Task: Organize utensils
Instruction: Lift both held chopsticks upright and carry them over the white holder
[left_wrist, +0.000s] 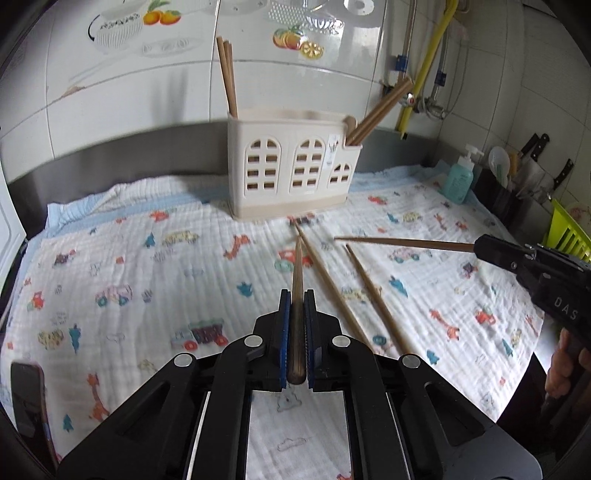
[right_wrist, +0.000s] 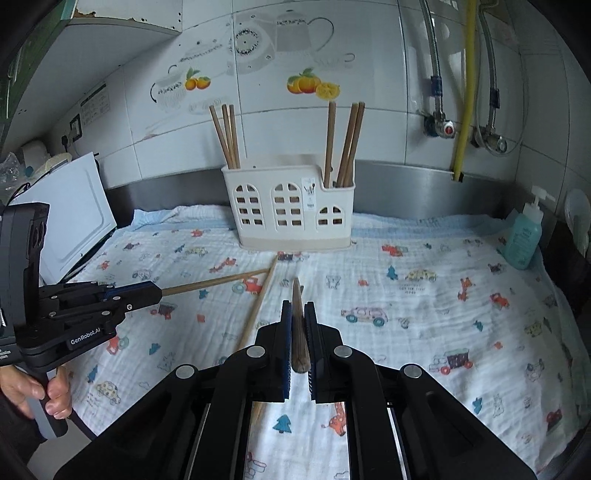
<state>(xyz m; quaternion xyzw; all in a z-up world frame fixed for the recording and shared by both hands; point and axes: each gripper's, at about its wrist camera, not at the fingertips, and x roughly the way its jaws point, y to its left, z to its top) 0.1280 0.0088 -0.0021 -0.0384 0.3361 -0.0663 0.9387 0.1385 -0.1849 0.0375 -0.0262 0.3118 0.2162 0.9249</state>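
Note:
A cream utensil holder stands at the back of the cloth, with brown chopsticks upright in its left and right ends. My left gripper is shut on a chopstick pointing toward the holder. My right gripper is shut on another chopstick; in the left wrist view this gripper holds that chopstick level above the cloth. Two loose chopsticks lie on the cloth right of my left gripper.
A printed white cloth covers the counter. A teal soap bottle stands at the right, with a knife block and green rack behind. A white panel leans at the left. A phone lies at the near left.

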